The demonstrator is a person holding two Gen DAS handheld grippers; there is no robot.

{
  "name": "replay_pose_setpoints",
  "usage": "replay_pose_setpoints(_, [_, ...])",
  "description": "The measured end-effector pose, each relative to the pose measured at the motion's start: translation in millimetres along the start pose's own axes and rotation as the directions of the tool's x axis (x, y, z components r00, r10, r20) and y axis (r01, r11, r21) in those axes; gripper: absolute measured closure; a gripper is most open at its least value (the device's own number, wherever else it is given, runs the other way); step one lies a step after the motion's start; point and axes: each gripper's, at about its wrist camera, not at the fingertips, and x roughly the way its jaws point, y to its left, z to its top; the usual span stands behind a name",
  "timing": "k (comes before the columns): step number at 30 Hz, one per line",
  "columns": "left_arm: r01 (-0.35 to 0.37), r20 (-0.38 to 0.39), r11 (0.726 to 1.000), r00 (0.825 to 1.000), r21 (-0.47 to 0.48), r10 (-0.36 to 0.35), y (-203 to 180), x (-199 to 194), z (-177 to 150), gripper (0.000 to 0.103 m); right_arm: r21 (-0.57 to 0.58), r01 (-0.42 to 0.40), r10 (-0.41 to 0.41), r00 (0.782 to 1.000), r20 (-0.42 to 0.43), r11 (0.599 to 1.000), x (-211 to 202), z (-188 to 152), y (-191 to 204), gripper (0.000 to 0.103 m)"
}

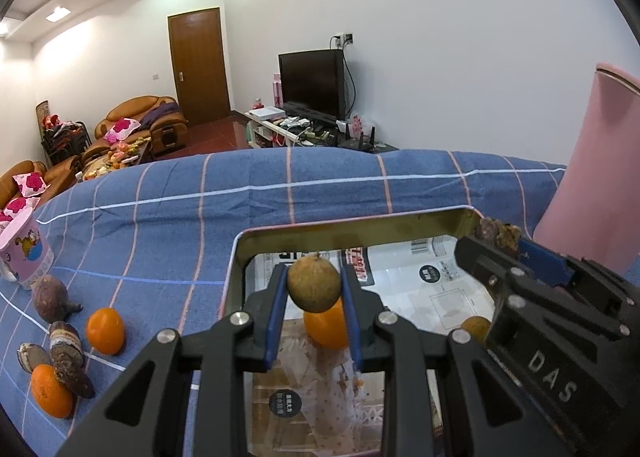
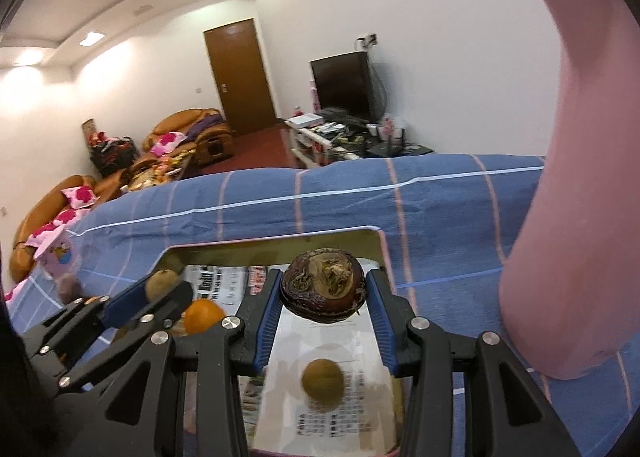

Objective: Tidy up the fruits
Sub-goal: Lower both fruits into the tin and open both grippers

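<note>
Left gripper (image 1: 315, 289) is closed on a small round tan-brown fruit (image 1: 315, 283), pinched between both blue pads and held over the metal tray (image 1: 236, 257). Right gripper (image 2: 322, 293) is partly closed on a dark brown water chestnut (image 2: 323, 291), clamped between its pads, also above the tray. The tray is lined with printed paper and sits on a blue checked cloth (image 1: 180, 217). Inside the tray an orange (image 1: 326, 327) is seen directly below the left gripper's fruit, and a second tan fruit (image 2: 323, 380) lies on the paper under the right gripper. Outside the tray, on the cloth to its left, two more oranges (image 1: 105, 331) (image 1: 51, 391) and several dark chestnuts (image 1: 51, 297) are grouped, some touching. A pink printed cup (image 1: 26, 253) is placed just beyond them. A tall pink container (image 1: 588, 185) stands at the tray's right.
</note>
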Motion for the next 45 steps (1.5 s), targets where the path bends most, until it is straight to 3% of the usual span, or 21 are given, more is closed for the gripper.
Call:
replay_pose_setpoints(3, [-0.004,0.0,1.0,1.0,-0.012,0.004,1.8,-0.4,-0.3,0.075,0.02,-0.036,0.036,0.999,-0.006,0.999,0.4,0.2,-0.1,0.058])
replay_pose_setpoints(7, [-0.002,0.004,1.0,1.0,-0.008,0.002,1.3,-1.5,-0.3,0.074,0.06,-0.071,0.07,0.997,0.014,0.996,-3.4,0.5,-4.1,0.041])
replay_pose_setpoints(12, [-0.006,0.017,1.0,1.0,0.004,0.005,0.6,-5.2,-1.5,0.072,0.062,-0.045,0.04,0.996,0.081,0.997,-18.8,1.3,-2.4,0.04])
replay_pose_setpoints(14, [-0.015,0.024,1.0,1.0,0.004,0.015,1.2,-6.7,-1.9,0.06,0.051,0.001,-0.007,0.993,0.115,0.999,-27.1,0.4,-0.7,0.04])
replay_pose_setpoints(17, [-0.042,0.049,0.999,0.998,-0.005,0.042,2.6,-12.2,-2.7,0.034,0.05,0.059,-0.066,0.986,0.152,0.997,-34.3,0.2,0.1,0.028])
replay_pose_setpoints(18, [-0.047,0.063,0.999,0.997,-0.008,0.048,3.1,-14.7,-2.9,0.032,0.056,0.068,-0.077,0.984,0.163,0.996,-36.5,0.1,-0.5,0.026])
replay_pose_setpoints(23, [-0.07,0.101,0.998,0.992,-0.001,0.07,1.2,-23.1,-4.4,0.002,0.098,0.097,-0.112,0.98,0.162,0.991,-38.3,1.6,-8.1,0.026])
replay_pose_setpoints(29, [-0.066,0.157,0.998,0.985,0.006,0.064,1.0,-35.5,-7.7,0.0,0.129,0.098,-0.121,0.975,0.189,0.987,-43.6,-1.8,-14.4,0.026])
replay_pose_setpoints(33, [-0.061,0.188,0.998,0.98,-0.003,0.061,2.3,-44.0,-10.7,0.0,0.09,0.157,-0.176,0.945,0.276,0.983,-55.2,-5.7,-6.3,0.026])
replay_pose_setpoints(36, [-0.054,0.196,0.999,0.979,-0.006,0.054,4.8,-48.4,-13.3,0.0,0.079,0.183,-0.199,0.93,0.31,0.98,-58.8,-8.8,-3.0,0.019])
replay_pose_setpoints(45, [-0.074,0.188,0.997,0.979,-0.033,0.079,15.2,-54.8,-19.5,0.0,0.077,0.2,-0.214,0.926,0.309,0.977,-62.1,-13.2,1.8,0.017])
